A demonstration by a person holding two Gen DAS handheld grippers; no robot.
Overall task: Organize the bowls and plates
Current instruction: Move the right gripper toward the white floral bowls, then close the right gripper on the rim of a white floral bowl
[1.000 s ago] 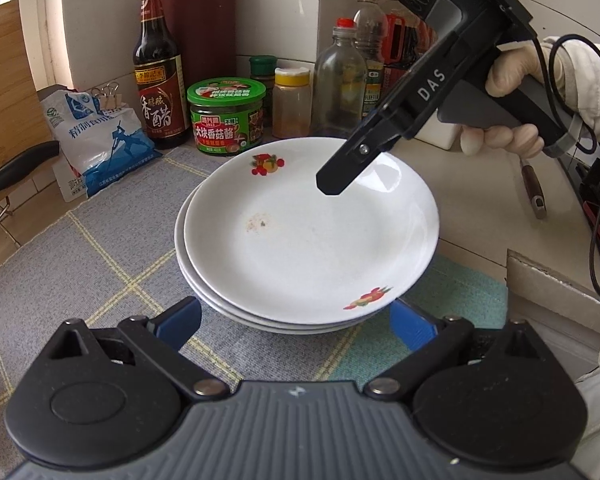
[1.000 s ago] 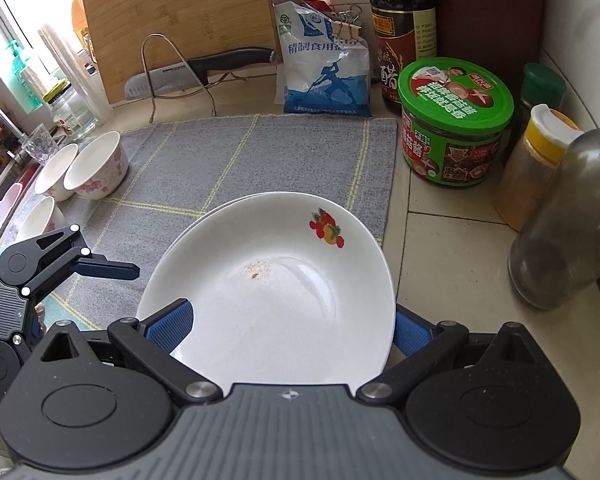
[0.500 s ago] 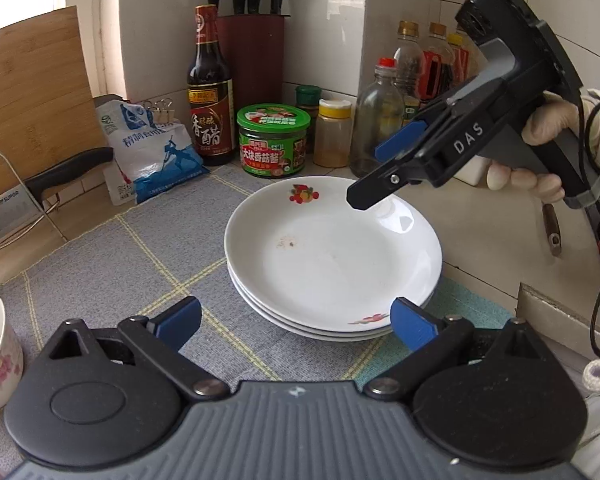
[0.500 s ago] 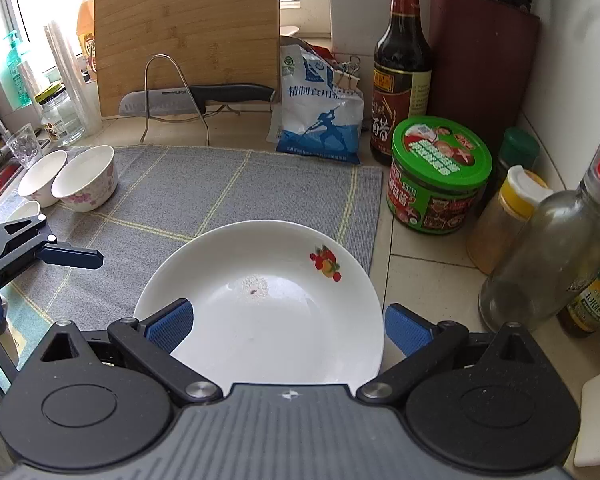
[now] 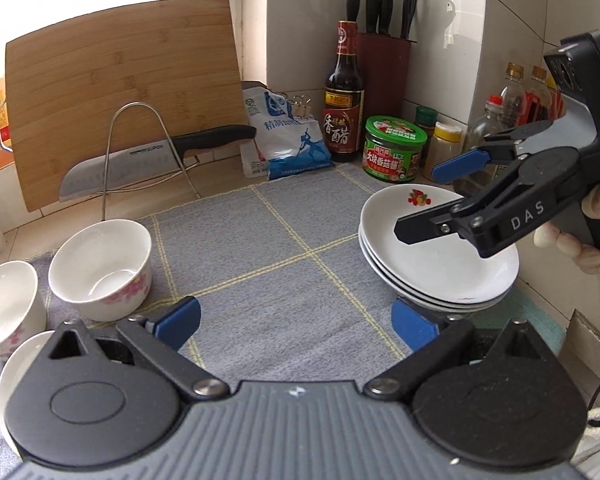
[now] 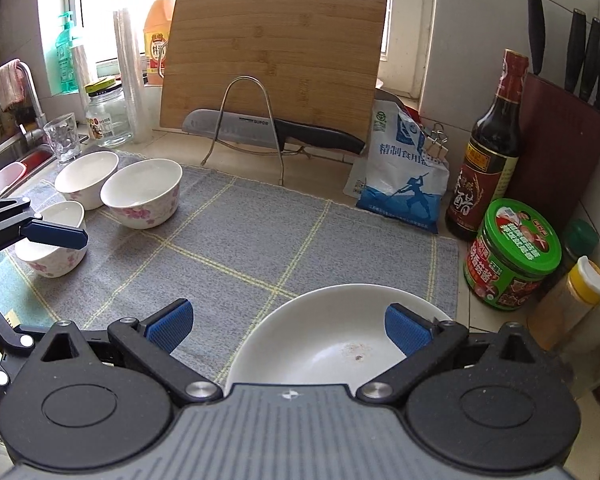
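1. A home kitchen: tiled walls (image 5: 308, 20) meet at a corner above a countertop (image 6: 452, 264).
2. A knife block (image 5: 382, 76), a cutting board (image 6: 276, 60) and a knife (image 6: 268, 128) on a wire rack (image 6: 248, 128) stand at the back.
3. Vinegar (image 6: 486, 160), a salt bag (image 6: 400, 176) and a sauce jar (image 6: 512, 256) crowd the corner.
4. A faucet (image 6: 30, 100) and dish soap (image 6: 66, 56) sit by the window.
5. Bowls (image 6: 142, 192) and plates (image 5: 436, 264) rest on a mat (image 5: 268, 248).

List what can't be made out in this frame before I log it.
- Stack of white floral plates: near half hidden under the right gripper body, right wrist view; count unreadable there.
- Third white pink-flowered bowl: mostly hidden behind the left gripper body, left wrist view.
- Steel sink: cut off by the left edge, right wrist view.
- Clear bottles: partly blocked by the right gripper, left wrist view; labels too small.
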